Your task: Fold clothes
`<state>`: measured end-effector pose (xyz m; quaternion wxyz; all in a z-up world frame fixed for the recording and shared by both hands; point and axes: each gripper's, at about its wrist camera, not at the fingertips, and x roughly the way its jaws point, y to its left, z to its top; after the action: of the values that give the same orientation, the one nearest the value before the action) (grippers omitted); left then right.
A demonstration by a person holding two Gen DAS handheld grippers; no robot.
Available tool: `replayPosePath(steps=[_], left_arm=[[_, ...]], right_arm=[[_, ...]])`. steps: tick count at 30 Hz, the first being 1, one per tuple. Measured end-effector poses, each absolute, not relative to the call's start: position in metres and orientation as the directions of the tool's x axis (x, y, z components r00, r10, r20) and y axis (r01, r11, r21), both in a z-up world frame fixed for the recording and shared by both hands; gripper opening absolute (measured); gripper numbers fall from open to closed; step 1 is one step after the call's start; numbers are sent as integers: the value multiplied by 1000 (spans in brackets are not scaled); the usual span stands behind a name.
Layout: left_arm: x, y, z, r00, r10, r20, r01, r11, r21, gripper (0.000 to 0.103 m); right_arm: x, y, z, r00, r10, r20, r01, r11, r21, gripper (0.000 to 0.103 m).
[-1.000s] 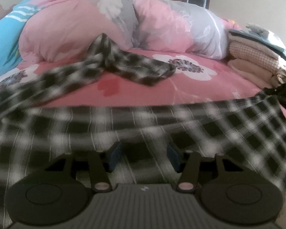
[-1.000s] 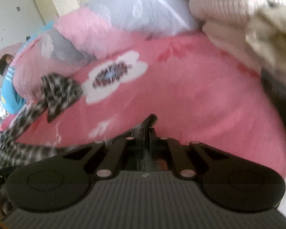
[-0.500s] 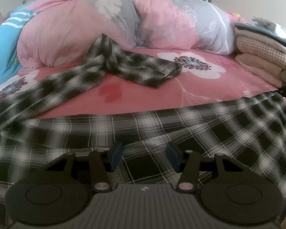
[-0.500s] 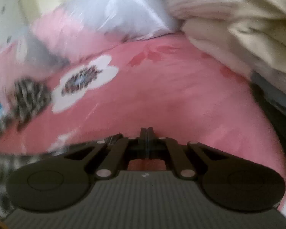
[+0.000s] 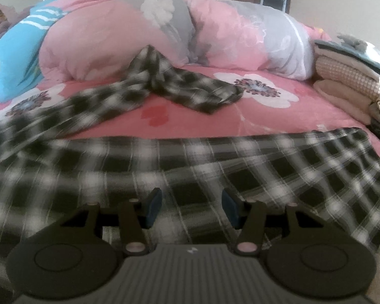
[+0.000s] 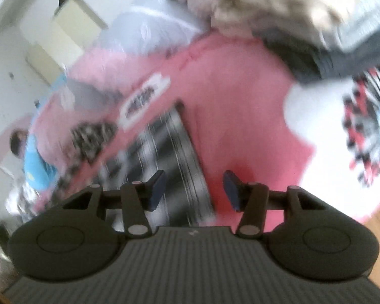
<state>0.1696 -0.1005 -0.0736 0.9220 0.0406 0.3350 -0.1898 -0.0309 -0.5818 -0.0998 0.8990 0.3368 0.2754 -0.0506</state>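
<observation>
Your right hand-held gripper [image 6: 192, 190] has just been opening and holds nothing, your left [image 5: 191, 209] gapes above the plaid shirt [image 5: 215, 174] spread across the lower frame on the bed [image 5: 304, 116]; next, regrip an edge to fold.

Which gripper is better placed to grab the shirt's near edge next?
Probably left. The left gripper hangs open right over the shirt. The right gripper, jaws just opened with nothing gripped, sits at the shirt's side edge, half over bare sheet.
</observation>
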Motion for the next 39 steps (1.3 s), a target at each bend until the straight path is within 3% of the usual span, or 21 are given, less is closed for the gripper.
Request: replayPosePath(steps=[1,2,3,4,6,10,13,16,20,27,32,36,39], left_arm=[[166,-99,-73,706,-317,-634,371,927,-50,54],[163,-97,-72,709,-314,-631,366,929,-50,54],[160,-95,-71,712,-312,-629,361,931,-53,54],[158,-92,-70,714,-310,-627,356,933,-56,54],[153,-87,-69,718,-307,-624,346,936,-63,54],[147,-77,-68,722,-309,-620,335,939,-77,54],[145,-69,-68,721,-307,-621,325,942,-88,54],[142,-60,-66,732,-310,-607,318,943,-97,54],[145,-50,-67,737,-308,-602,303,946,-113,54],[155,-39,-81,725,-306,-617,280,950,-141,54],[154,-35,-84,728,-324,-604,287,944,-161,56],[153,-25,-86,726,-361,-586,300,932,-202,56],[154,-15,-86,724,-382,-574,300,924,-236,56]], right_arm=[[-34,-574,-104,838,86,-539,274,788,551,47],[-35,-565,-106,835,68,-546,269,815,513,38],[-36,-557,-106,829,40,-558,273,842,466,17],[-36,-552,-106,824,15,-567,281,857,432,10],[-41,-548,-104,828,-2,-561,287,860,421,5],[-56,-544,-91,840,-50,-540,307,865,398,4],[-56,-552,-103,814,-46,-578,341,845,413,5],[-56,-557,-108,800,-59,-598,384,815,433,13],[-52,-552,-77,802,-175,-571,432,831,352,19],[44,-505,-33,858,18,-513,157,943,295,19],[126,-467,-43,810,173,-560,-34,968,250,21],[132,-497,-76,757,66,-650,102,971,217,20],[98,-547,-86,788,21,-615,250,902,352,15]])
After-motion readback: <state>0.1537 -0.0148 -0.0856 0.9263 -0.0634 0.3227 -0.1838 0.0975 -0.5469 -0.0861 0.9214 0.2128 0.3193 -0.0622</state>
